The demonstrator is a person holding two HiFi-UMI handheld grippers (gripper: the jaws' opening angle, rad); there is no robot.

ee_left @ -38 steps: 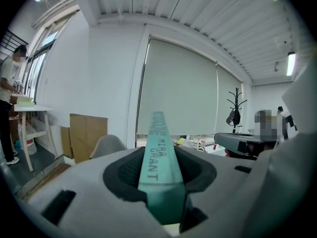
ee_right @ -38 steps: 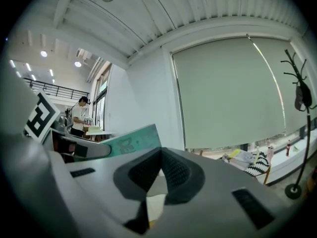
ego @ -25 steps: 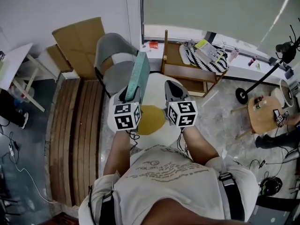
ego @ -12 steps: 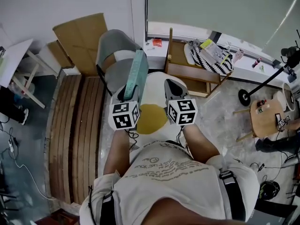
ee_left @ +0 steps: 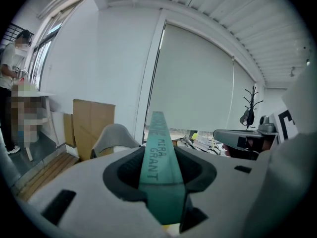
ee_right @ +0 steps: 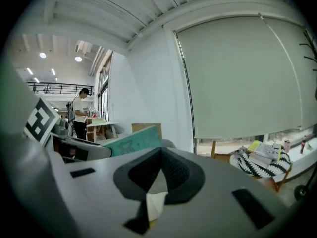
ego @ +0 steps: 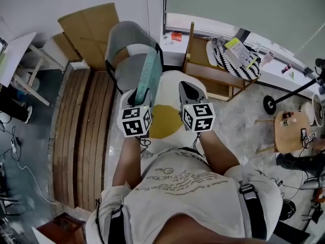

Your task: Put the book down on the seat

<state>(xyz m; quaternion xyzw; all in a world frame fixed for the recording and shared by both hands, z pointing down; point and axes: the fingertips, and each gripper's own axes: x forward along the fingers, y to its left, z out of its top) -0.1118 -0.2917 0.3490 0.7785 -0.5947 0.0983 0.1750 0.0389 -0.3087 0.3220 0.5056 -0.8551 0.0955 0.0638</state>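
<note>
A teal book (ego: 150,73) stands on edge, spine up, with my left gripper (ego: 140,96) shut on its near end. The book's far end reaches over the seat of a grey shell chair (ego: 127,55). In the left gripper view the book (ee_left: 158,148) runs straight ahead between the jaws toward the grey chair (ee_left: 113,137). My right gripper (ego: 189,93) is beside it at the right, jaws shut on nothing, over a round white seat (ego: 175,83) with a yellow patch (ego: 163,122). The right gripper view shows the book (ee_right: 134,141) at its left.
A slatted wooden bench (ego: 81,136) lies at the left, with cardboard (ego: 91,27) against the wall behind it. A wooden rack (ego: 213,75) with a striped cloth (ego: 233,62) stands at the right. Farther right are a lamp base (ego: 269,104) and a small round table (ego: 290,131).
The person has stepped forward. Both grippers and the book have come closer to the grey chair, and the book's far end now overlaps its seat.
</note>
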